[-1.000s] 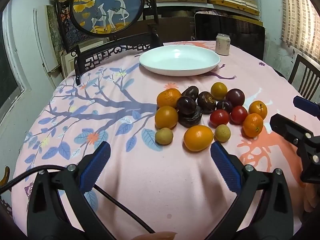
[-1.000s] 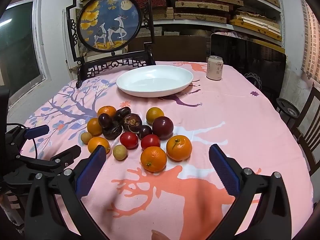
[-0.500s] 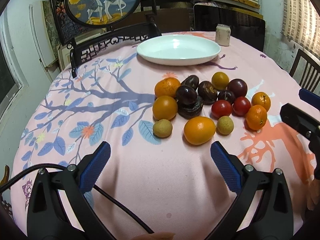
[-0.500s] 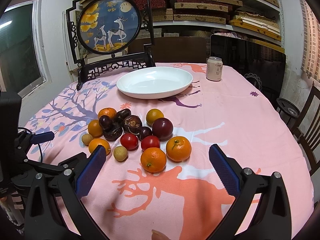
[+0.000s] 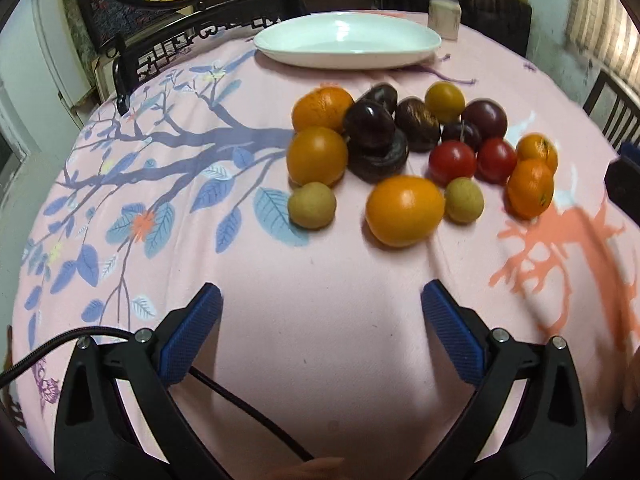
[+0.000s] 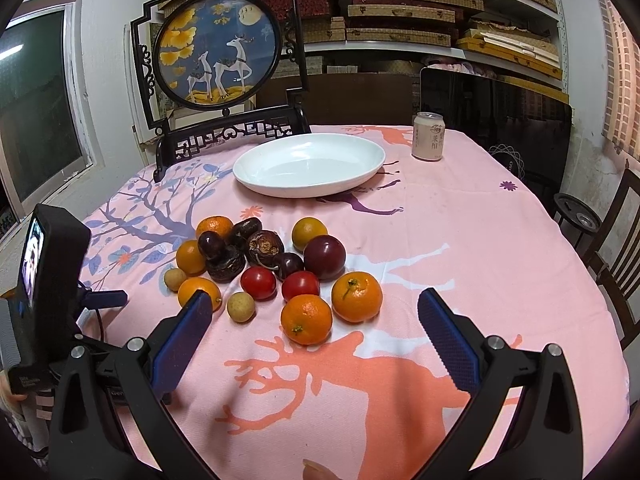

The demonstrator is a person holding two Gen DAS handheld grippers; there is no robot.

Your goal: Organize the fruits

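Both claws hang spread and empty over the pink tablecloth [image 6: 460, 220]: the left gripper [image 5: 320, 312] near the big orange [image 5: 405, 210], the right gripper [image 6: 314, 324] just before two tangerines [image 6: 306, 319]. The white plate [image 6: 309, 165] lies bare beyond the fruit pile [image 6: 276, 264], which sits bunched on the cloth. A can [image 6: 428, 136] stands beside the plate.

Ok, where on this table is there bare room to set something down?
Bare cloth lies between the fruit cluster and the can, and ahead of both open grippers. The white plate holds nothing. The cluster itself is crowded.
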